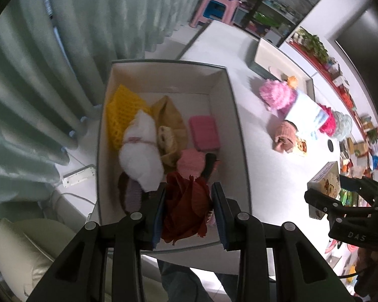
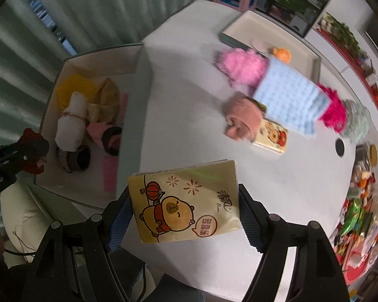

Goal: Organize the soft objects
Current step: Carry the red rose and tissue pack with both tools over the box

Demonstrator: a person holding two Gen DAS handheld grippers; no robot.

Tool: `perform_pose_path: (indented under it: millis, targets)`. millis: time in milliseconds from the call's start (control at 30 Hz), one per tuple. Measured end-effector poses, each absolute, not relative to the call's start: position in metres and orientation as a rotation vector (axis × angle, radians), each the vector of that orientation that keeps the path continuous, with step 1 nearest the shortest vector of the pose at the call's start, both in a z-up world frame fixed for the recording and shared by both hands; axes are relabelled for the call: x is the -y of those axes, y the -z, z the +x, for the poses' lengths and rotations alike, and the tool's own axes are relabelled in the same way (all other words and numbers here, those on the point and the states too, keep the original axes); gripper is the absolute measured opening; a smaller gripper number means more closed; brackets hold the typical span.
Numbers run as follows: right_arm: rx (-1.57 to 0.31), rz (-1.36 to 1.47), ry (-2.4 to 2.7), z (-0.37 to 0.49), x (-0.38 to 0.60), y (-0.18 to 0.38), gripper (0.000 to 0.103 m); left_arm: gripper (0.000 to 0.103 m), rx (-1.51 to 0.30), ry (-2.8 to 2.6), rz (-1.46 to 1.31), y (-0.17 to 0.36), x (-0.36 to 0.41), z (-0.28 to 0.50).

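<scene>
Both grippers pinch soft, light things: left gripper (image 1: pixel 189 211) crumpled red cloth (image 1: pixel 186 206), right gripper (image 2: pixel 186 216) tissue pack (image 2: pixel 186 201) by its side edges.

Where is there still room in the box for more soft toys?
The box has bare floor along its far wall, behind the yellow knit and above the pink sponge. The near half is crowded around the white plush.
</scene>
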State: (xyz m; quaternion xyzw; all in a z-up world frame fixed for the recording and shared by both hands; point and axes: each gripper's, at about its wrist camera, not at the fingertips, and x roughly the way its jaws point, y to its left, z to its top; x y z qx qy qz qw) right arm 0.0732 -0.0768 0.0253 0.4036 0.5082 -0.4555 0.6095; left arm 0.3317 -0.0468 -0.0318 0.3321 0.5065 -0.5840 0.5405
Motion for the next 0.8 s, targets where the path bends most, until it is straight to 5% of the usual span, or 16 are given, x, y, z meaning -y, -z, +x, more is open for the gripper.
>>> perform_pose_path:
  millis: [800]
  targets:
    - [-1.151,0.832,0.865,0.185,0.145,-0.033,0.079,0.036,-1.25,1.3,0.787,0.059,0.059,0.355]
